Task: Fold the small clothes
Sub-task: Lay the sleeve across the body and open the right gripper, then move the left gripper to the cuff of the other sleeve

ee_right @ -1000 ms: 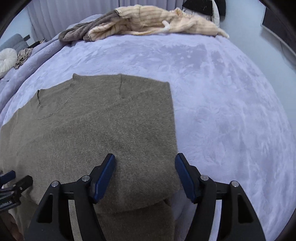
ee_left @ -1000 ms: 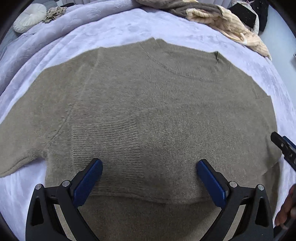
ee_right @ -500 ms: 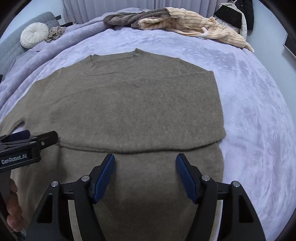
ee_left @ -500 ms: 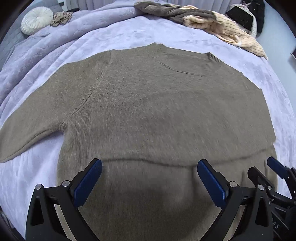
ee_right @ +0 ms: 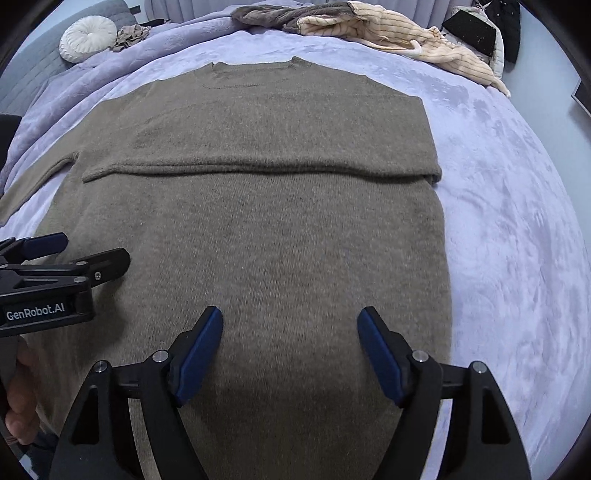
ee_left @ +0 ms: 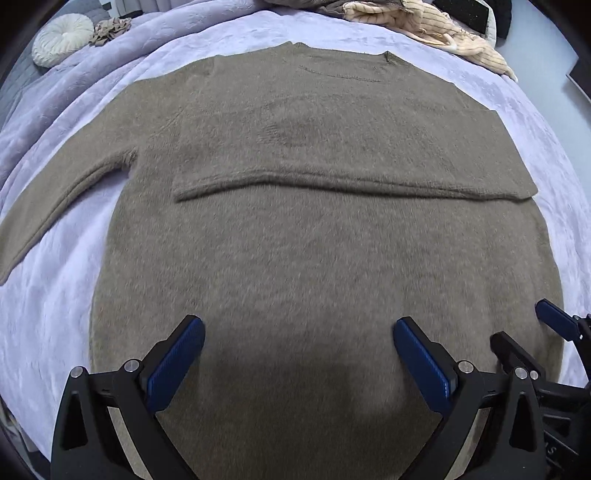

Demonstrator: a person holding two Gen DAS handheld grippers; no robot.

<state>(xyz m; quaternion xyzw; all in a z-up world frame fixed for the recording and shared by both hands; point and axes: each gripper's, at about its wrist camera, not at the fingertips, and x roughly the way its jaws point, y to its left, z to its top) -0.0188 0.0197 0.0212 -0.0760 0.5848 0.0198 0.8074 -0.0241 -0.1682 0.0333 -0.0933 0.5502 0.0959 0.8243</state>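
A taupe knit sweater (ee_left: pixel 325 266) lies flat, neck away from me, on a lavender bedspread (ee_left: pixel 55 295). One sleeve is folded across the chest, and its lower edge (ee_right: pixel 258 168) runs straight across. The other sleeve (ee_left: pixel 62 192) stretches out to the left. My left gripper (ee_left: pixel 297 328) hangs open above the sweater's lower body, holding nothing. My right gripper (ee_right: pixel 290 317) hovers over the same area; its jaws are opening, with only the cloth below them. Each gripper shows in the other's view: the right gripper (ee_left: pixel 546 325) and the left gripper (ee_right: pixel 66 254).
A heap of cream ribbed and brown clothes (ee_right: pixel 369 29) lies at the far edge of the bed. A round white cushion (ee_right: pixel 88 37) sits at the far left, a black item (ee_right: pixel 476 29) at the far right. A person's hand (ee_right: pixel 18 398) holds the left gripper.
Both grippers have drawn back from the folded sleeve toward the sweater's lower part. The sleeve's edge now lies farther away in both views. The right jaws stand a little wider.
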